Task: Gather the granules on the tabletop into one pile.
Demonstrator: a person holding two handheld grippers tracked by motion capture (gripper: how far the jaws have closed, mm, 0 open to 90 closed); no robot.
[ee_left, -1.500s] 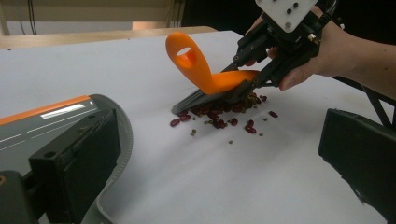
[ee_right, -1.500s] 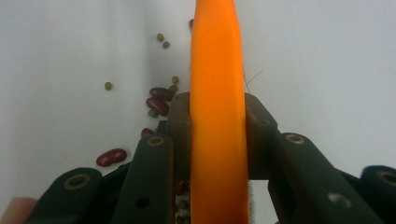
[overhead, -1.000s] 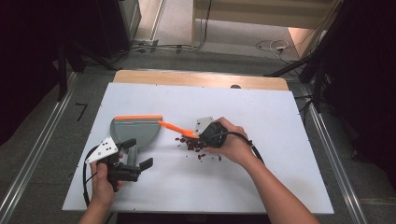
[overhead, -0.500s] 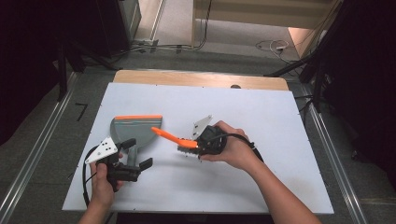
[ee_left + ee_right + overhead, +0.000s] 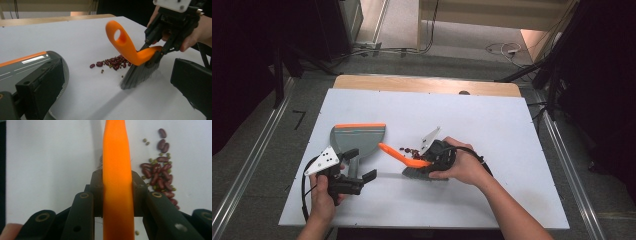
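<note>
On the white table (image 5: 512, 130), the right gripper (image 5: 432, 162) pinches the orange brush (image 5: 130, 53) beside the beans (image 5: 112, 63); a hard sweep could scatter them past the dustpan (image 5: 357, 137), its handle pinched by the left gripper (image 5: 354, 172).

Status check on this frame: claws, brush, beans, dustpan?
Right claw shut on brush. Left claw holds dustpan by its handle. Beans piled loose between bristles and pan. Nothing in the way.
</note>
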